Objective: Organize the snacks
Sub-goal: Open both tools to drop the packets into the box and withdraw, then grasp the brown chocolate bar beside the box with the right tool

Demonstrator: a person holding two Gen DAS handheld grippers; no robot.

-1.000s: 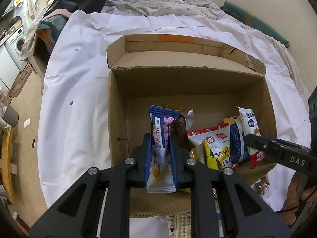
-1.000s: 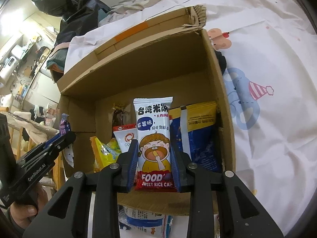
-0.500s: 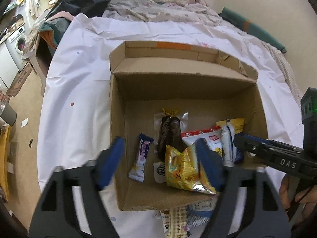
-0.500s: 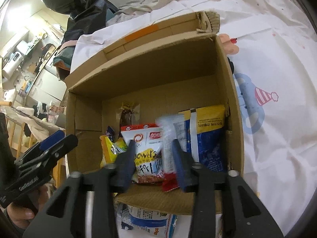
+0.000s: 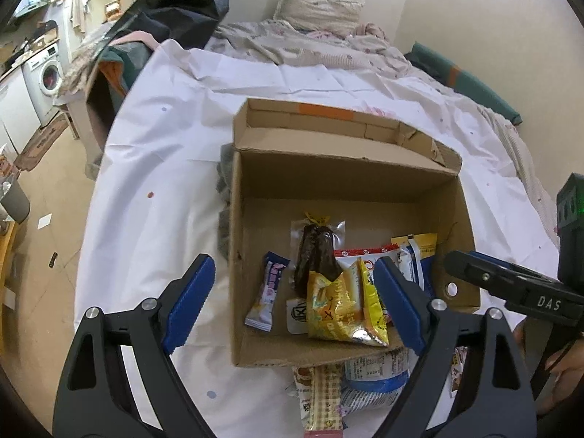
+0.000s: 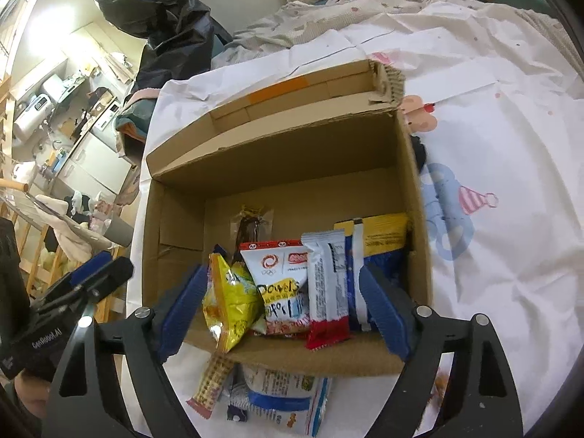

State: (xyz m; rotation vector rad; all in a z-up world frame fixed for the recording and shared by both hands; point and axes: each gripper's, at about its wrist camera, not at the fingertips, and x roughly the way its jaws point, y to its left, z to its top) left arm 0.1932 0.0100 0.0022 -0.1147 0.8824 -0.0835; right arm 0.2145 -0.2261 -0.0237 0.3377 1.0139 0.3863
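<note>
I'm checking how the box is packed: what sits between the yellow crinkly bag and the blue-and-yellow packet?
In the right wrist view, between the yellow bag and the blue-and-yellow packet stand a white-and-red Dowels pack and a white rice-cake bar.

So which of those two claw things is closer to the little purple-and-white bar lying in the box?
Left. The left gripper hangs open just above the purple-and-white bar at the box's left side; the right gripper is open over the packets on the box's right side.

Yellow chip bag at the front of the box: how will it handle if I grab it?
The yellow chip bag looks puffed and crinkled, so probably light and squashy; contents may crush. Its glossy foil may slip. It leans on the white Dowels packet, which might shift when lifted.
</note>
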